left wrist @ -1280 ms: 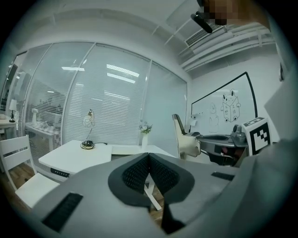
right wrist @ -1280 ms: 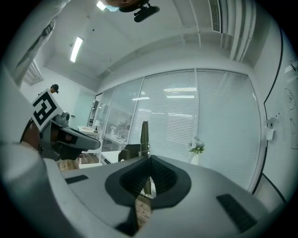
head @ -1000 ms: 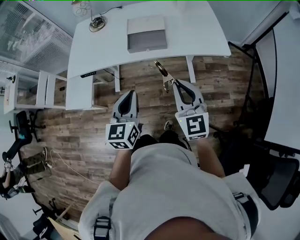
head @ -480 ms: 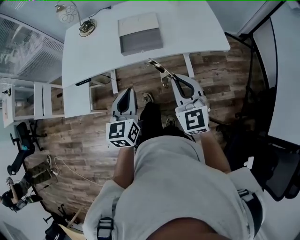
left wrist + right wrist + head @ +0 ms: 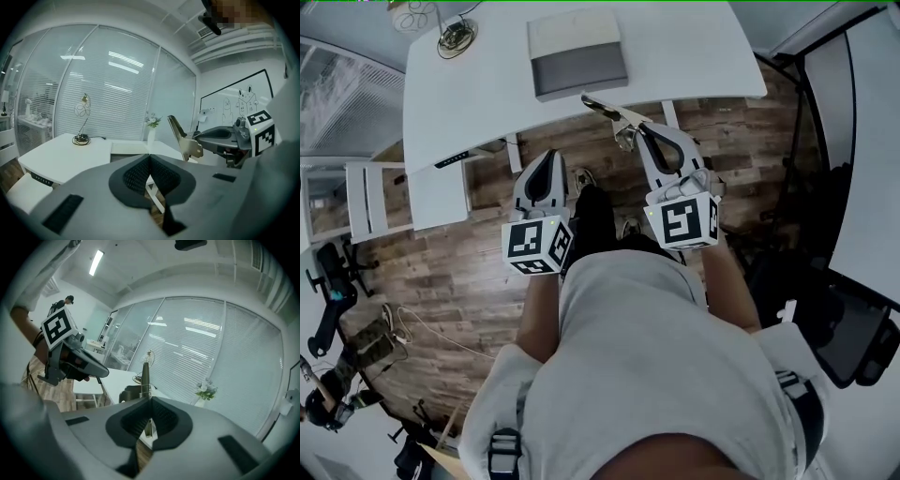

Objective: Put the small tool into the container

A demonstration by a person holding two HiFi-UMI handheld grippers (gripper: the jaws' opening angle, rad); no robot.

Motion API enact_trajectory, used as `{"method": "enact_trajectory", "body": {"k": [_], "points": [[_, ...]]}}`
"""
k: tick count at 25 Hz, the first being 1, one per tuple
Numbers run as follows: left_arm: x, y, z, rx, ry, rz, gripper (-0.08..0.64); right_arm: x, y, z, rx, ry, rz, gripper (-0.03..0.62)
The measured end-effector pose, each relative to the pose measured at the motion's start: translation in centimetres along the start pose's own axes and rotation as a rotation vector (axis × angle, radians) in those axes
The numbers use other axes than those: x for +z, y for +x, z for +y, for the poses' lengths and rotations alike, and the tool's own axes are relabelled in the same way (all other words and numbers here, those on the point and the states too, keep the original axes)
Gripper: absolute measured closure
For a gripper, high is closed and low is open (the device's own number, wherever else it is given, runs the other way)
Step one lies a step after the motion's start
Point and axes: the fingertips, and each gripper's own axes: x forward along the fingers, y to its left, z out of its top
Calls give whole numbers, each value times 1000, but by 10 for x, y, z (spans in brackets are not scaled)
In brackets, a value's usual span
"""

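Observation:
A grey, open-topped container (image 5: 577,58) sits on the white table (image 5: 694,56); it also shows low on the tabletop in the left gripper view (image 5: 127,148). My right gripper (image 5: 639,131) is shut on the small metal tool (image 5: 607,112), whose flat blade points toward the table edge just below the container. In the right gripper view the tool (image 5: 145,373) sticks out past the shut right gripper (image 5: 150,401). The left gripper (image 5: 546,157) is shut and empty, held over the floor short of the table. From the left gripper (image 5: 150,157) I see the tool (image 5: 183,139) at the right.
A desk lamp (image 5: 453,34) with a coiled cord stands at the table's far left corner. A white side unit (image 5: 366,197) stands at the left, and a dark chair (image 5: 853,328) at the right. Wooden floor (image 5: 469,272) lies below me. A vase of flowers (image 5: 151,126) stands behind the table.
The person has stepped toward the table, so the table and container now lie closer to both grippers. The right gripper still holds the tool, now near the table's front edge.

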Motion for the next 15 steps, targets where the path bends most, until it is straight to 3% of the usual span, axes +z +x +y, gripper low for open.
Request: {"method": "enact_trajectory", "body": {"k": [6,15], "points": [[6,31,26,-8,0,19,537,-1,40,-3,33,-170,69,565],[-1,68,59,-2,-10,53,537,-12,91,-6,84,-201,133,565]]}}
